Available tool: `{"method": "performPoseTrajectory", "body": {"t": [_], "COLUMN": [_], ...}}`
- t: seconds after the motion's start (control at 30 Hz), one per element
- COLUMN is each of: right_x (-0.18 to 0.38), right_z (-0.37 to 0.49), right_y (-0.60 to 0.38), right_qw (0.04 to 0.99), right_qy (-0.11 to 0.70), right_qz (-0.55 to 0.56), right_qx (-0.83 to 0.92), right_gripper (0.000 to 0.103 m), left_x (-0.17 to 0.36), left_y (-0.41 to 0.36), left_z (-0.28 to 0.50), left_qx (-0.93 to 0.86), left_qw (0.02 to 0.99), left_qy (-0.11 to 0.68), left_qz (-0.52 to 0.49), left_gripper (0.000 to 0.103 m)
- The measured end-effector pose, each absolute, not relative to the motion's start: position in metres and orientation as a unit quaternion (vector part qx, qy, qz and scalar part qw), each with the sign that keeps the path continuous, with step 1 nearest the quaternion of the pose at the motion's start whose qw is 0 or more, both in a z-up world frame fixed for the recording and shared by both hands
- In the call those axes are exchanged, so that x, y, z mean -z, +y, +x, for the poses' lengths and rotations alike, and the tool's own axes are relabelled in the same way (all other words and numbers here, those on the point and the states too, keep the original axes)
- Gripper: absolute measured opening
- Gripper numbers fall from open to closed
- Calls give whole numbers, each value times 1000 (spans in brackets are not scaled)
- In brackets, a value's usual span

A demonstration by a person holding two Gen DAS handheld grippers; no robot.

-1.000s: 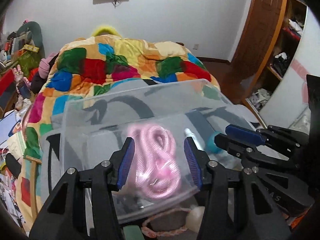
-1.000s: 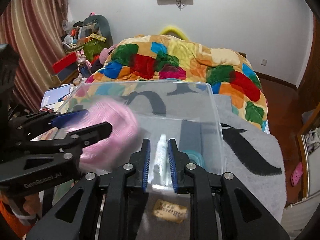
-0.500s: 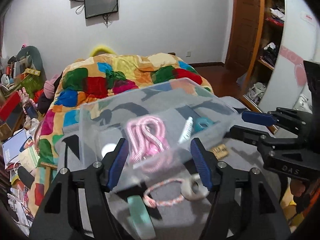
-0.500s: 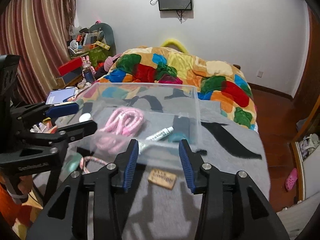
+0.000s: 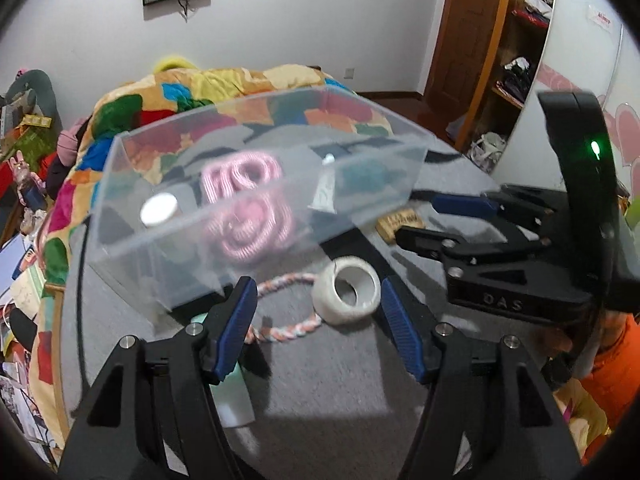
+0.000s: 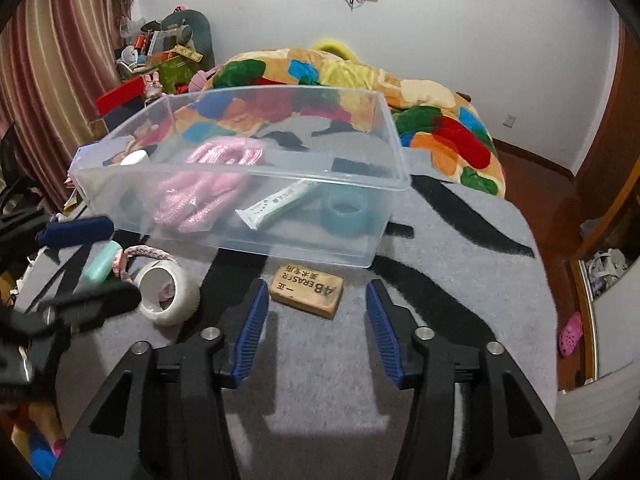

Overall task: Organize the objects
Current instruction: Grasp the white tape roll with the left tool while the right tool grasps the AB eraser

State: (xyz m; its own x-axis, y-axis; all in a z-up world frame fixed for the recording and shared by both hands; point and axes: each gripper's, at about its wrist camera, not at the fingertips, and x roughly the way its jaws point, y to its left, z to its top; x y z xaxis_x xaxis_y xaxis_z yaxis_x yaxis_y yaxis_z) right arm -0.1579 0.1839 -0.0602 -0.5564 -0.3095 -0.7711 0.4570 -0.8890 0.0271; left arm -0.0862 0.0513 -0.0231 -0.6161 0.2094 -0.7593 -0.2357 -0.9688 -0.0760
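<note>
A clear plastic bin (image 6: 384, 216) (image 5: 132, 264) stands on the grey patterned mat (image 6: 460, 280). Inside lie a pink coiled cord (image 6: 200, 188) (image 5: 248, 208), a white tube (image 6: 280, 202), a teal tape ring (image 6: 346, 210) and a small white cap (image 5: 159, 210). In front of the bin lie a tan eraser (image 6: 307, 289), a white tape roll (image 6: 168, 294) (image 5: 347, 292), a braided cord (image 5: 288, 328) and a mint-green object (image 6: 102, 266). My left gripper (image 5: 318, 320) is open and empty over the tape roll. My right gripper (image 6: 316, 330) is open and empty just before the eraser.
A bed with a patchwork quilt (image 6: 400, 108) lies behind the mat. Cluttered shelves (image 6: 160, 52) stand at the far left. A wooden wardrobe (image 5: 512, 52) is on the right. The mat's right edge (image 6: 548, 320) drops to the floor.
Both grippers let go and pulled back from the bin and opened wide. The tube now lies inside the bin. The eraser and tape roll have come into view in front.
</note>
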Motion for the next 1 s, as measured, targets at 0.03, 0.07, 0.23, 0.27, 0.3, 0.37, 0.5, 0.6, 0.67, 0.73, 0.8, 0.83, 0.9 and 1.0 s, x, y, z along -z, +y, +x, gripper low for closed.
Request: {"method": "performPoseTrajectory", "body": {"t": [0.03, 0.07, 0.23, 0.27, 0.3, 0.37, 0.5, 0.6, 0.67, 0.73, 0.8, 0.83, 0.9, 1.0], "right_x": [62, 65, 76, 76, 75, 75, 69, 66, 65, 64, 61, 60, 55, 44], "right_z": [-160, -162, -170, -169, -168, -166, -157, -148, -143, -136, -131, -130, -127, -125], "right_y": [181, 178, 174, 174, 176, 178, 184, 188, 192, 197, 200, 201, 204, 206], "right_qw": [219, 217, 215, 216, 217, 217, 220, 224, 227, 230, 232, 234, 238, 242], "right_qy": [92, 99, 101, 100, 99, 97, 92, 90, 88, 84, 80, 76, 67, 55], "right_qz": [420, 424, 439, 438, 434, 433, 419, 414, 411, 407, 402, 400, 394, 381], "right_qx": [876, 874, 866, 867, 869, 870, 876, 878, 878, 880, 882, 883, 885, 890], "right_gripper": [52, 52, 52, 50, 45, 41, 40, 40, 40, 40, 40, 40, 40, 40], "left_x": [26, 29, 36, 36, 36, 37, 39, 44, 45, 43, 40, 39, 35, 24], "left_y": [53, 54, 60, 61, 62, 65, 72, 77, 77, 76, 75, 74, 71, 67], "left_z": [-86, -86, -89, -90, -91, -93, -96, -102, -102, -98, -93, -92, -87, -81], "left_qx": [-897, -896, -891, -891, -891, -891, -891, -888, -888, -892, -895, -895, -897, -902], "left_qw": [125, 126, 133, 133, 134, 134, 133, 128, 124, 124, 124, 126, 127, 130], "left_qy": [18, 21, 18, 18, 18, 20, 28, 36, 37, 36, 34, 33, 30, 26], "left_qz": [-423, -425, -433, -433, -433, -433, -433, -440, -441, -433, -428, -427, -423, -411], "left_gripper": [64, 64, 64, 64, 63, 57, 49, 40, 39, 39, 39, 39, 39, 39]}}
